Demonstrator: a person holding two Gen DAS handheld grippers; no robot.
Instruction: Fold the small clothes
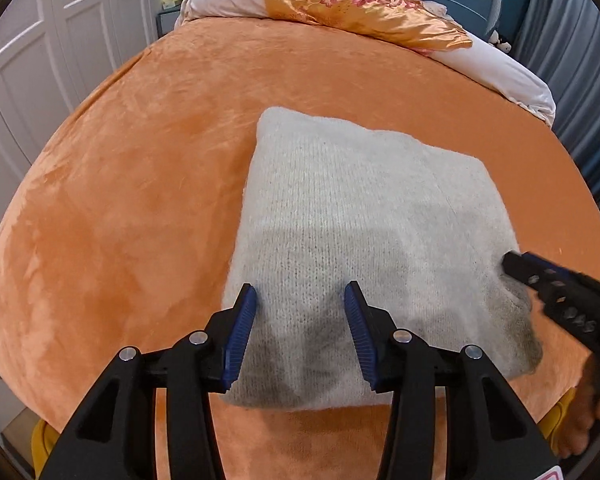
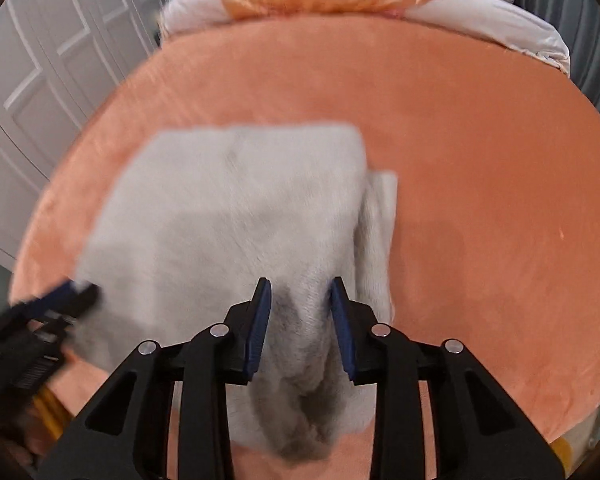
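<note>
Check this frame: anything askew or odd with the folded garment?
The grey knit sweater is nearly squared on the orange bedspread, but an under-layer sticks out past its right edge, so that edge is uneven. Nothing looks damaged.

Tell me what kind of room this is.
Most likely a bedroom. The folded grey knit garment lies on a bed with an orange plush cover, rolled bedding with a floral satin quilt sits at the far end, and white panelled wardrobe doors stand beside it.
</note>
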